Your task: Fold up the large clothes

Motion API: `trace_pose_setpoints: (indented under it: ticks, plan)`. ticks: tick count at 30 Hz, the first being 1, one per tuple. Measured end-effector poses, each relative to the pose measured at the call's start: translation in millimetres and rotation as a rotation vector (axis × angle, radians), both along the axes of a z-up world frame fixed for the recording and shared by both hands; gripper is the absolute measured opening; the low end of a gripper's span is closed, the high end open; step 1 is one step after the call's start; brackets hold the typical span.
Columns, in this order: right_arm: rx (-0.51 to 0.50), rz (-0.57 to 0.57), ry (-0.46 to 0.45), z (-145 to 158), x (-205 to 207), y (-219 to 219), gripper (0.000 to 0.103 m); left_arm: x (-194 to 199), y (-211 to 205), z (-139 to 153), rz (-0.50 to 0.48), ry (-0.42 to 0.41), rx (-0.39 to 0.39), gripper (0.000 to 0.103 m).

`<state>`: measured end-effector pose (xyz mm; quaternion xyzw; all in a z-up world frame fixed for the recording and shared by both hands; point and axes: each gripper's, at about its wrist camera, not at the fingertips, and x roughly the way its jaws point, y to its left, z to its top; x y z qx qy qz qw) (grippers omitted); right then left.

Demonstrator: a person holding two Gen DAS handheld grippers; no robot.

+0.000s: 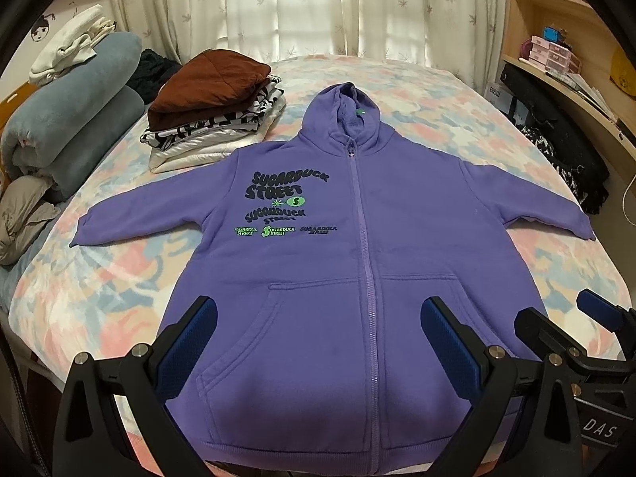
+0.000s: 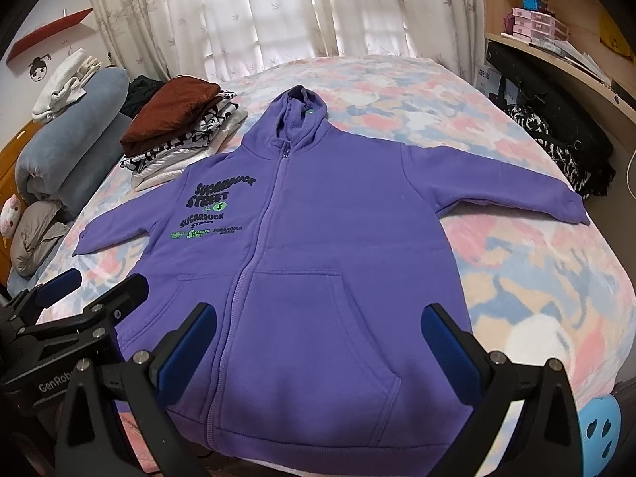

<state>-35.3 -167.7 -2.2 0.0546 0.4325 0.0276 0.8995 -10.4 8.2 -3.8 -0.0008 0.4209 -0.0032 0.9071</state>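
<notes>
While my left hand-held gripper and right hand-held gripper gape empty: folded clothes stack beside purple hoodie, flat, zipped, on bed.

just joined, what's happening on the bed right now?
A person holds two handheld grippers over a purple zip-up fleece hoodie spread flat, front up, sleeves out, on the pastel floral bedspread. The left gripper and right gripper both hover open near the hem, touching nothing. No fold is made yet. A stack of folded clothes with a brown garment on top sits beside the hoodie's shoulder.
</notes>
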Motion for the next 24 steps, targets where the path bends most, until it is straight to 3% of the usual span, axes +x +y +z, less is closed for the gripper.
trace_pose_setpoints:
  ticks: [14, 19, 24]
  plan:
    - [-0.016, 0.045, -0.009, -1, 14, -2, 0.103, 21, 0, -6, 0.018, 0.033, -0.027, 0.102]
    - [-0.002, 0.063, -0.025, 8, 25, -12, 0.103, 37, -6, 0, -0.004, 0.029, -0.07, 0.102]
    - [-0.043, 0.033, -0.08, 26, 37, -32, 0.103, 56, -16, 14, -0.003, 0.003, -0.059, 0.102]
